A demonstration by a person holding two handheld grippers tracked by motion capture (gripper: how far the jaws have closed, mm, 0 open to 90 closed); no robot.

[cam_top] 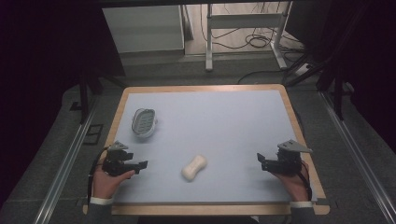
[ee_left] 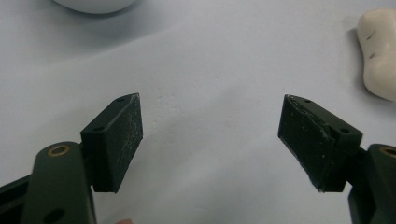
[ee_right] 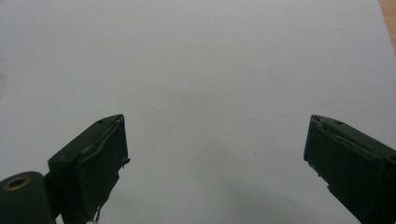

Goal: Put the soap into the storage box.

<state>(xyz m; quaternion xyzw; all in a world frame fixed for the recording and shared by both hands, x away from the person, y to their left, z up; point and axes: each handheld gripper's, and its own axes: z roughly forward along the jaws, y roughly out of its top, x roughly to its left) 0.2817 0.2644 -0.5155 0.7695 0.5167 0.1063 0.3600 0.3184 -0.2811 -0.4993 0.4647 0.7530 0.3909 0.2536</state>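
A cream bar of soap [cam_top: 194, 167] lies on the pale blue mat, near the front middle. Its end shows at the right edge of the left gripper view, soap [ee_left: 379, 51]. A white oval soap dish [cam_top: 143, 122] with a ridged grey inside sits at the left back of the mat; its rim [ee_left: 95, 4] peeks in at the top. My left gripper [cam_top: 138, 167] rests at the front left, open and empty, left of the soap. My right gripper [cam_top: 261, 161] rests at the front right, open, with bare mat between its jaws [ee_right: 215, 154].
The mat covers a wooden table [cam_top: 289, 105] whose edge frames it. Beyond the table are a white desk frame [cam_top: 243, 28] and loose cables [cam_top: 257, 42] on the floor. Metal rails [cam_top: 65, 163] run along both sides.
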